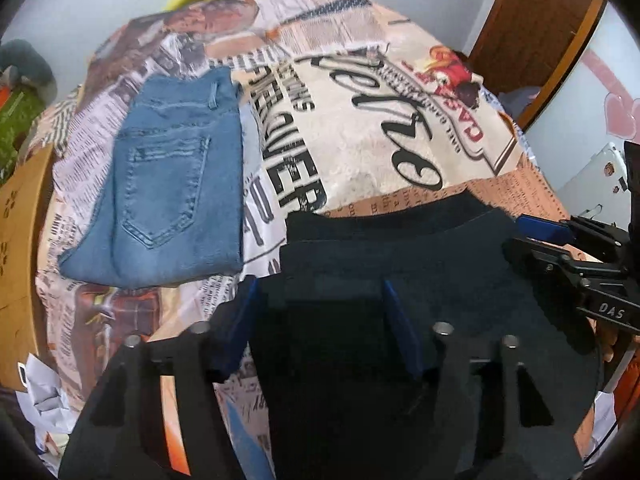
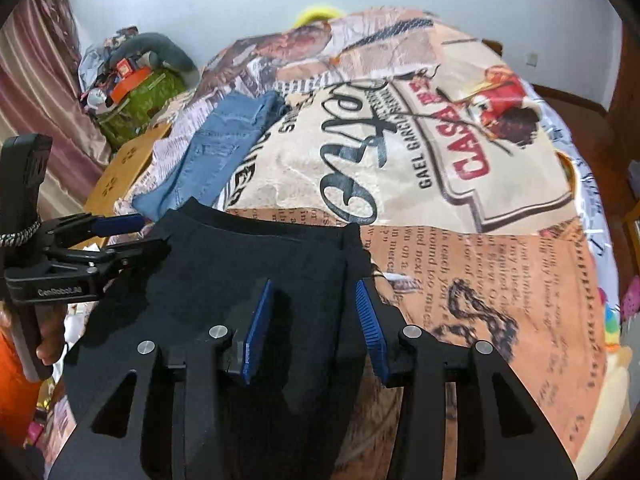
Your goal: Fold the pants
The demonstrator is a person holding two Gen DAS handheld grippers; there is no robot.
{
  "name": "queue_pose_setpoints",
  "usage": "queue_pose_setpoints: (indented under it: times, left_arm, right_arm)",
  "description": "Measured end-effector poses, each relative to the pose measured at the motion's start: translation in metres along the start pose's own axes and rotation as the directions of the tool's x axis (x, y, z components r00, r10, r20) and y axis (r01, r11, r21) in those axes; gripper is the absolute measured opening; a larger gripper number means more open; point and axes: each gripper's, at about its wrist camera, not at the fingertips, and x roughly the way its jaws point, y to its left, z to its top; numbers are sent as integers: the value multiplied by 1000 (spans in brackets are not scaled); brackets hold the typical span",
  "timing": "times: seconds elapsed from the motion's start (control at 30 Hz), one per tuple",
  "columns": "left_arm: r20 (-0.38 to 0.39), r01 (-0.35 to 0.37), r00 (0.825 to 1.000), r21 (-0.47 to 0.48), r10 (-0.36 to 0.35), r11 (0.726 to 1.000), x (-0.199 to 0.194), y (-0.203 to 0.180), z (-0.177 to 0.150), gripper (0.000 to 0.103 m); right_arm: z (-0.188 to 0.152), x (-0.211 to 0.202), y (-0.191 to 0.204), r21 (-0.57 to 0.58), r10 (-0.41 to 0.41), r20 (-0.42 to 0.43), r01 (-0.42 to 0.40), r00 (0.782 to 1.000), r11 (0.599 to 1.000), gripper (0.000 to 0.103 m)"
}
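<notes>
Dark navy pants (image 2: 240, 256) lie flat on the printed bed cover (image 2: 480, 240), waistband away from me, with their lower part running off the near edge. My right gripper (image 2: 314, 328) stands open over the pants' right edge, its blue pads (image 2: 370, 328) on either side of a raised fold. My left gripper (image 1: 324, 320) is open over the pants' (image 1: 400, 248) left side, one pad at the left edge. Each gripper shows in the other's view: left gripper (image 2: 128, 236), right gripper (image 1: 536, 240). A folded pair of light blue jeans (image 1: 172, 184) lies to the far left.
A cardboard box (image 2: 120, 168) sits beside the bed on the left, with a green bag and clutter (image 2: 140, 96) and a curtain (image 2: 36, 80) behind it. A wooden door (image 1: 540, 20) stands at the far right. A hand (image 2: 48, 344) holds the left gripper's handle.
</notes>
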Motion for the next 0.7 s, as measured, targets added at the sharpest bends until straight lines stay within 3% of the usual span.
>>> queue_pose_setpoints:
  times: [0.07, 0.13, 0.27, 0.53, 0.7]
  left_arm:
    - [1, 1, 1000, -5, -1, 1000, 5, -1, -1, 54]
    - [13, -17, 1000, 14, 17, 1000, 8, -3, -2, 52]
    - [37, -48, 998, 24, 47, 999, 10, -2, -6, 52]
    - [57, -72, 996, 21, 71, 997, 8, -3, -7, 54]
    - [99, -85, 991, -4, 85, 996, -20, -4, -12, 53]
  right_arm:
    - [1, 10, -2, -12, 0, -22, 0, 1000, 1000, 37]
    - [-1, 16, 0, -38, 6, -29, -7, 1000, 999, 25]
    - [-4, 17, 7, -102, -46, 2, 46, 999, 994, 18]
    - [-4, 20, 3, -79, -54, -3, 53, 999, 995, 16]
    - [-5, 1, 11, -89, -81, 8, 81, 997, 993, 16]
